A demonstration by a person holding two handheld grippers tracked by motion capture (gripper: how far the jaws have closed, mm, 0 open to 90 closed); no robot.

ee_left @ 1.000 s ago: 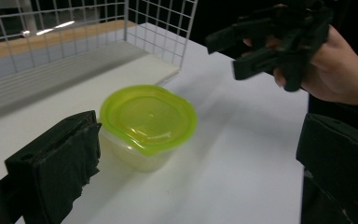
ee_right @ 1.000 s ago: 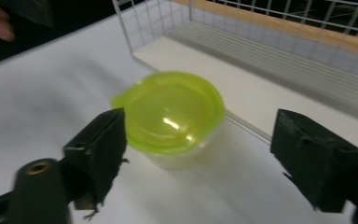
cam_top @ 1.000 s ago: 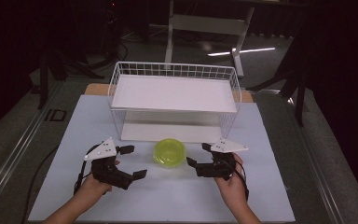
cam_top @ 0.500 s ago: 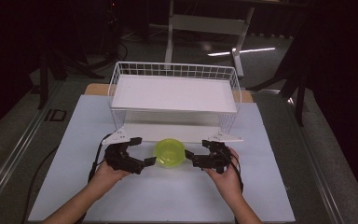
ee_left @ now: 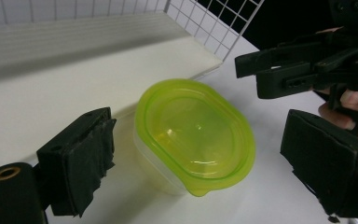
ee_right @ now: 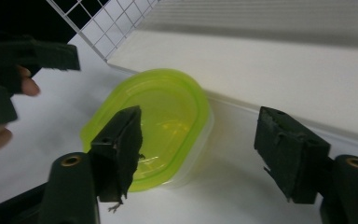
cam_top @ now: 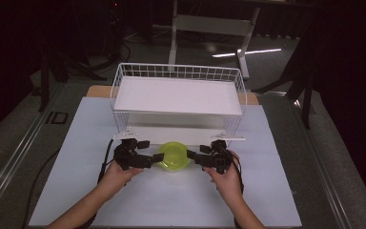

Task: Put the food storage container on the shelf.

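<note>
A clear oval container with a lime-green lid (cam_top: 173, 156) stands on the white mat just in front of the wire basket. My left gripper (cam_top: 151, 151) is at its left side and my right gripper (cam_top: 196, 153) at its right, both pointing inward at it. In the left gripper view the container (ee_left: 193, 135) lies between the two black jaws with gaps on both sides; my left gripper (ee_left: 200, 168) is open. In the right gripper view the container (ee_right: 158, 121) sits beside the left jaw, and my right gripper (ee_right: 205, 156) is open. Both pairs of jaws have just been closing.
A white wire basket (cam_top: 178, 76) holding a white board stands right behind the container, its front foot rail (cam_top: 176, 137) close to both grippers. The white mat (cam_top: 76, 143) stretches to either side and toward the person. Cables trail back from each gripper.
Both grippers have moved inward and away from the person, up to the two sides of the container. Their jaws stand narrower than before.
</note>
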